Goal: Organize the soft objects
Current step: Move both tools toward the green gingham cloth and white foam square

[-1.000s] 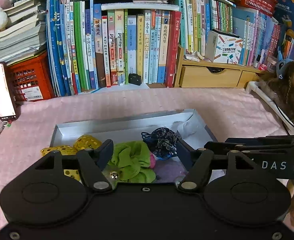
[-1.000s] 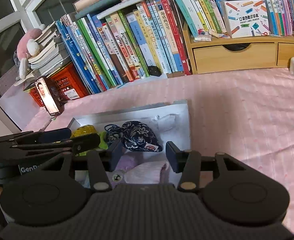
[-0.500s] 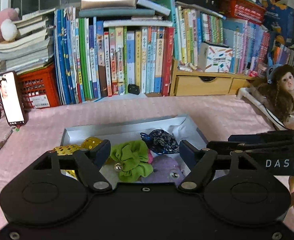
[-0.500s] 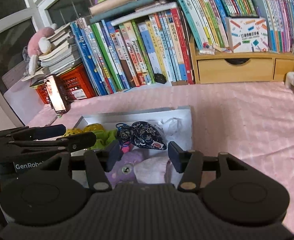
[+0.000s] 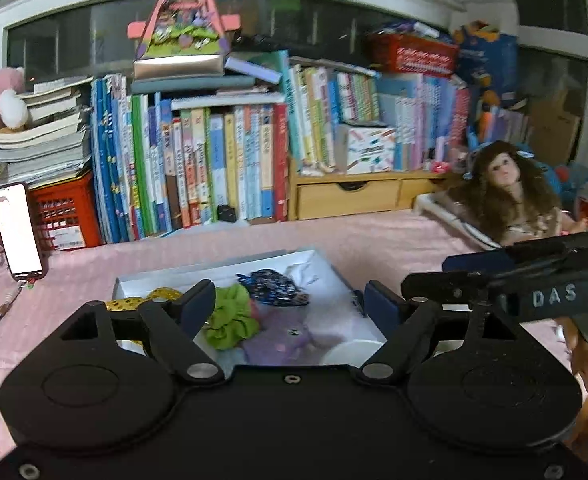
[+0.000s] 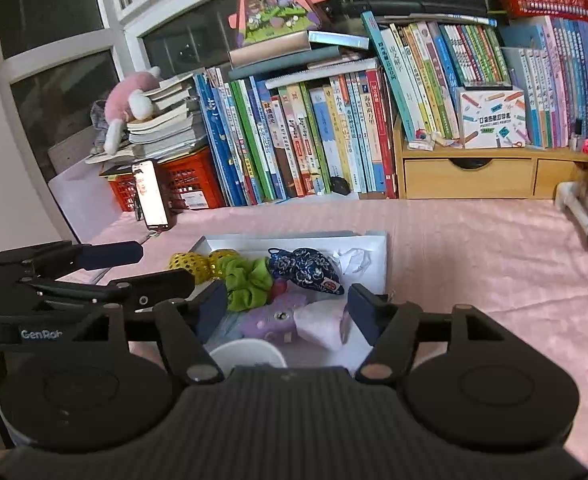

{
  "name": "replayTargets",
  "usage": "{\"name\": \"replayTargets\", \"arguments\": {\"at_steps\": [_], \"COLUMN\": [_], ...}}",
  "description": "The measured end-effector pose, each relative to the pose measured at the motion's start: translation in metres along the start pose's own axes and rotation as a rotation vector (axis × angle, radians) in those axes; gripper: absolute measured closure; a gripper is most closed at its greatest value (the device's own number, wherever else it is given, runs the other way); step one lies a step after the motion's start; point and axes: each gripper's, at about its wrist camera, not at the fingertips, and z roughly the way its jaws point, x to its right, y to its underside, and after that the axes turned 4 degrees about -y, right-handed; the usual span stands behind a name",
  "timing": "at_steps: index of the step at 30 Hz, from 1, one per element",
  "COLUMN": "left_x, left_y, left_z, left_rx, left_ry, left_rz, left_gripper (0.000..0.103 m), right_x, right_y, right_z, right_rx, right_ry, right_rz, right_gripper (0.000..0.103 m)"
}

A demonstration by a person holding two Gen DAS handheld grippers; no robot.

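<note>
Through the left wrist camera, the left tongs (image 5: 289,306) are hanging with their two fingers spread apart and nothing between them, low in the middle of the frame above the open grey box (image 5: 213,270). The box is sitting on the pink-covered desk (image 5: 374,236) at centre frame. Inside it, a green scrunchie (image 5: 229,318) is lying just beside a dark patterned pouch (image 5: 273,286), with a purple plush toy (image 5: 277,342) below them and a yellow sequinned scrunchie (image 5: 133,303) at the box's left side. A white bowl rim (image 5: 352,354) is showing at the bottom of the gap. The right tongs (image 5: 474,270) are reaching in from the right edge, side on, their fingers parted. A long-haired doll (image 5: 502,192) is leaning at the right, a lit phone (image 5: 18,230) is standing at the left, and a row of books (image 5: 213,164) is filling the back.

Through the right wrist camera, the right tongs (image 6: 285,306) are also standing wide apart and empty, low in the middle, over the near end of the box (image 6: 374,256). The green scrunchie (image 6: 247,282) is touching the patterned pouch (image 6: 306,268); the purple plush toy (image 6: 269,320) and a pale pink soft thing (image 6: 320,324) are lying side by side between the fingers. The yellow scrunchie (image 6: 199,264) is sitting at the box's left. The white bowl (image 6: 245,354) is peeking up just above the gripper body. The left tongs (image 6: 149,266) are coming in from the left edge, fingers apart. Books (image 6: 314,140) and a wooden drawer unit (image 6: 470,178) are lining the back.
</note>
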Motion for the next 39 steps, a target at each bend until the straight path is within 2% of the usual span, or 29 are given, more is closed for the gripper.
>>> {"name": "replayTargets", "arguments": {"at_steps": [12,19,27,34,39], "left_x": [0.055,0.076,0.108,0.142,0.161], "left_y": [0.048,0.076,0.109,0.131,0.137], "left_z": [-0.061,-0.075,-0.068,-0.035,0.0], "left_rx": [0.097,0.104,0.094,0.048,0.054], "left_ry": [0.081,0.134,0.134,0.092,-0.038], "left_rz": [0.14,0.116,0.07,-0.016,-0.111], "left_gripper": [0.018,0.018,0.018,0.02,0.022], "right_x": [0.003,0.022,0.045,0.061,0.074], "right_y": [0.017,0.031,0.044,0.05,0.044], "right_z": [-0.039,-0.045,-0.041,-0.031,-0.018], "right_rx": [0.001,-0.01,-0.038,-0.082,-0.126], "right_ry": [0.05,0.102,0.141,0.17,0.177], "right_rz": [0.023,0.062,0.124,0.153,0.201], "right_gripper": [0.019,0.018,0.018,0.018,0.016]}}
